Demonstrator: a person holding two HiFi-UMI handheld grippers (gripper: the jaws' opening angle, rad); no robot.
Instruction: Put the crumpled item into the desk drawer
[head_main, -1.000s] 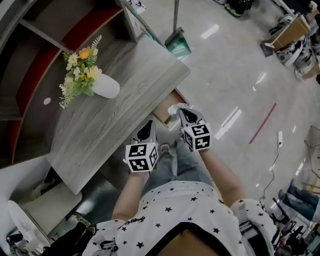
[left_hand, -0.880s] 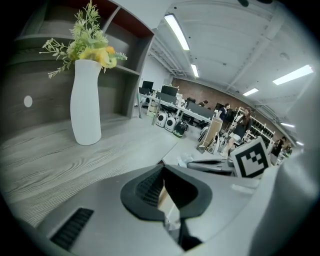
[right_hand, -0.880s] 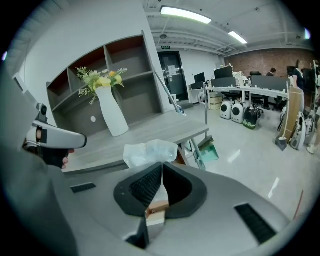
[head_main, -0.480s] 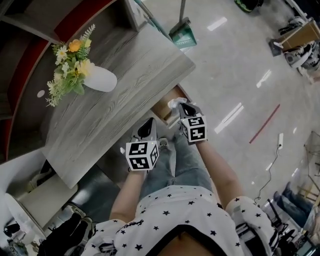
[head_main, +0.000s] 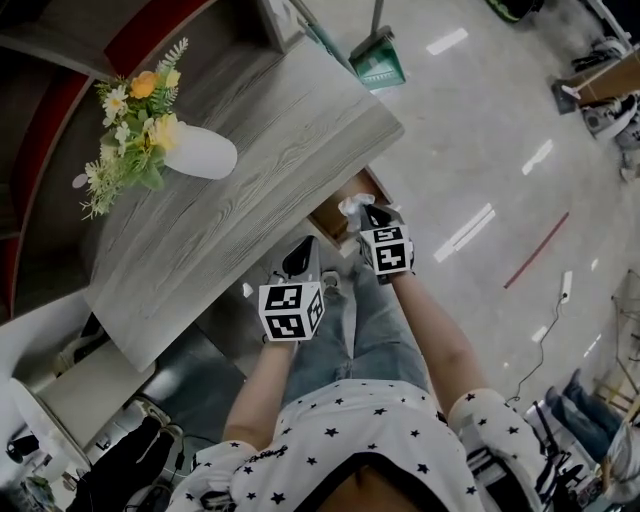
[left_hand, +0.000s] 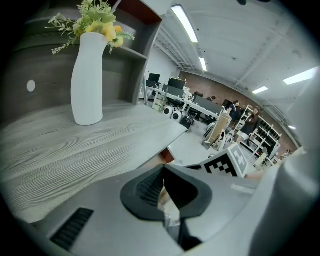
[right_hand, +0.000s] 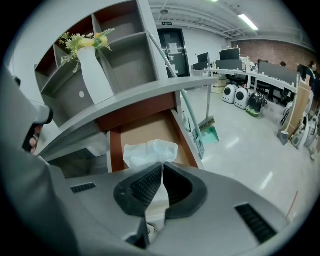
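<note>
Right gripper (right_hand: 161, 169) stays clamped on the crumpled white tissue (right_hand: 150, 151) and has eased forward since a second ago. The tissue now hangs over the open brown wooden drawer (right_hand: 145, 131), just under the grey wood-grain desktop's (head_main: 250, 170) front edge. Left gripper (left_hand: 162, 172), jaws together and empty, holds by that same edge. White vase of flowers (head_main: 195, 155) stands toward the desktop's back edge; green dustpan (head_main: 378, 65) sits on the floor off its far corner.

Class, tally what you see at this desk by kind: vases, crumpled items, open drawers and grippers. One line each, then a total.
Tall white vase with flowers: 1
Crumpled white tissue: 1
Open brown desk drawer: 1
Grey two-jaw grippers: 2 (left gripper, right gripper)
Total: 5
</note>
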